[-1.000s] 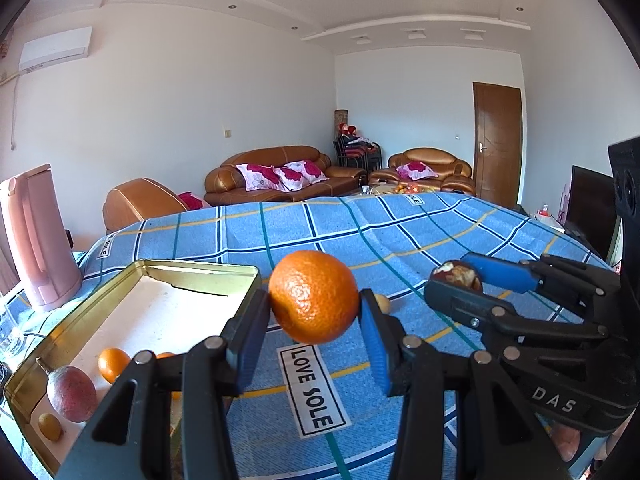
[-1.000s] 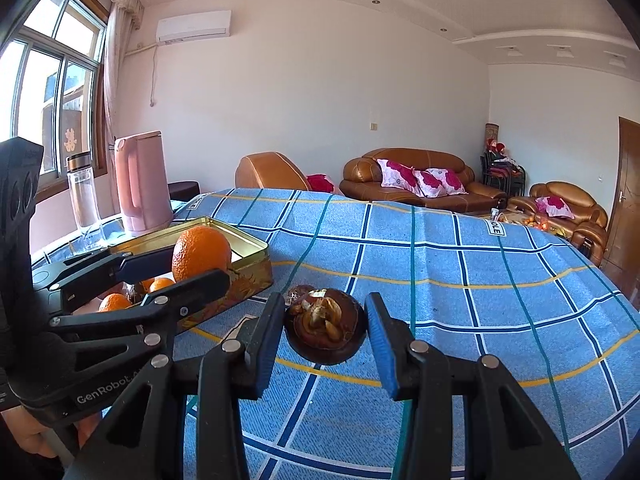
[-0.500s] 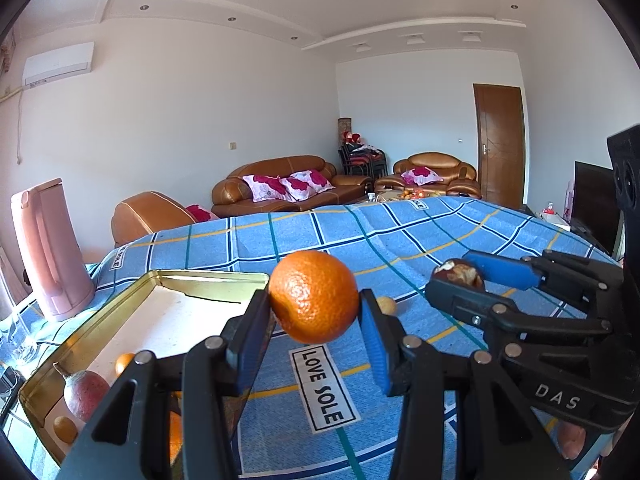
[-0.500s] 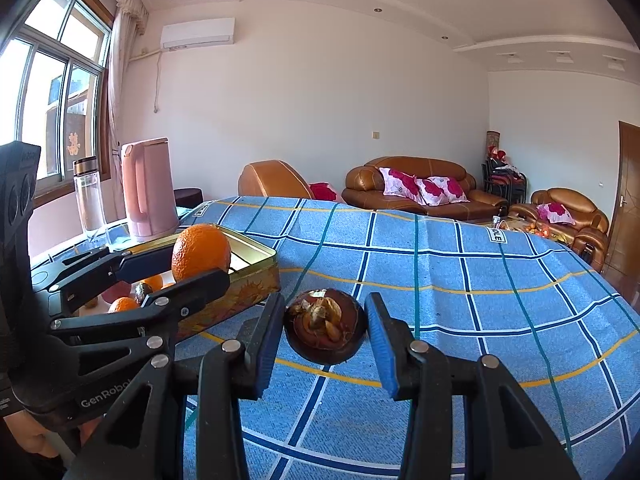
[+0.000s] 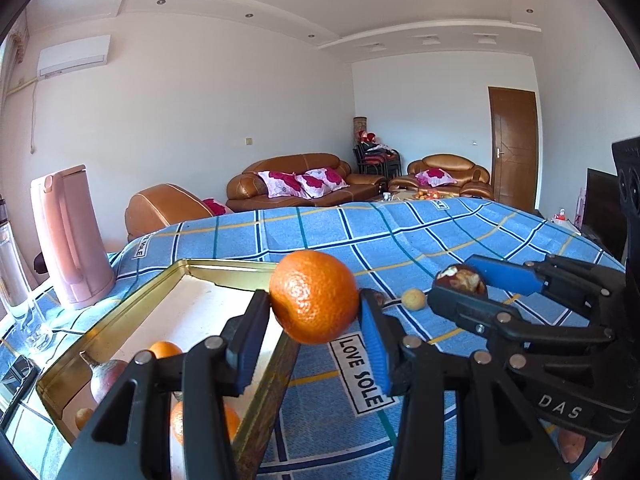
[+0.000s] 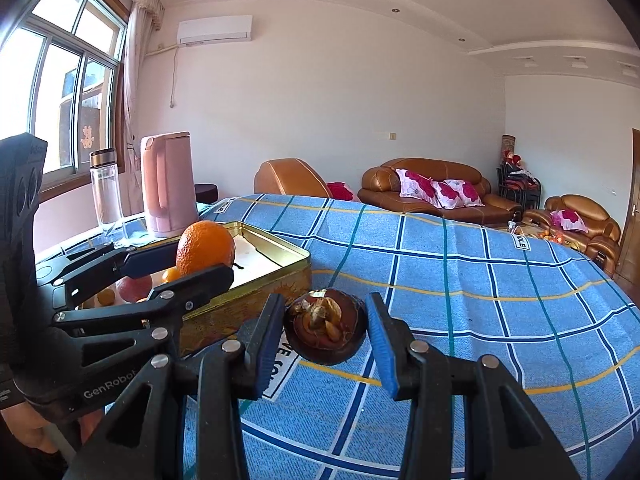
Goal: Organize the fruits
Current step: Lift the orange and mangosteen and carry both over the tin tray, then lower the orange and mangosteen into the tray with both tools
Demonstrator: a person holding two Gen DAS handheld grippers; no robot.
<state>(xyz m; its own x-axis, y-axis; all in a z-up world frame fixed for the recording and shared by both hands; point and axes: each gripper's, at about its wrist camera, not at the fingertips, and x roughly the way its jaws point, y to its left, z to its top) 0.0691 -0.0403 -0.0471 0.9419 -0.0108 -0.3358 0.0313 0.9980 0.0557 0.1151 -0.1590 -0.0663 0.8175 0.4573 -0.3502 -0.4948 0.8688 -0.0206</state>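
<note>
My left gripper (image 5: 314, 322) is shut on a large orange (image 5: 314, 297), held over the right rim of the gold tin tray (image 5: 132, 316). From the right wrist view the same orange (image 6: 205, 247) hangs above the tray (image 6: 276, 276). My right gripper (image 6: 326, 334) is shut on a dark brown mangosteen (image 6: 326, 330), held above the blue checked cloth just right of the tray; the mangosteen (image 5: 460, 278) also shows in the left wrist view. Inside the tray lie small oranges (image 5: 164, 349), a reddish fruit (image 5: 106, 376) and a small yellow fruit (image 5: 84, 416).
A small yellow fruit (image 5: 413, 299) lies on the cloth (image 6: 460, 280) between the grippers. A pink kettle (image 6: 168, 184) and a clear bottle (image 6: 106, 188) stand left of the tray. Brown sofas (image 6: 432, 188) sit beyond the table. A hand (image 6: 36, 436) holds the left gripper.
Both grippers have drifted left toward the tray with their fruits still held; the orange now hangs over the tray's right rim. The view has also tipped slightly upward.
</note>
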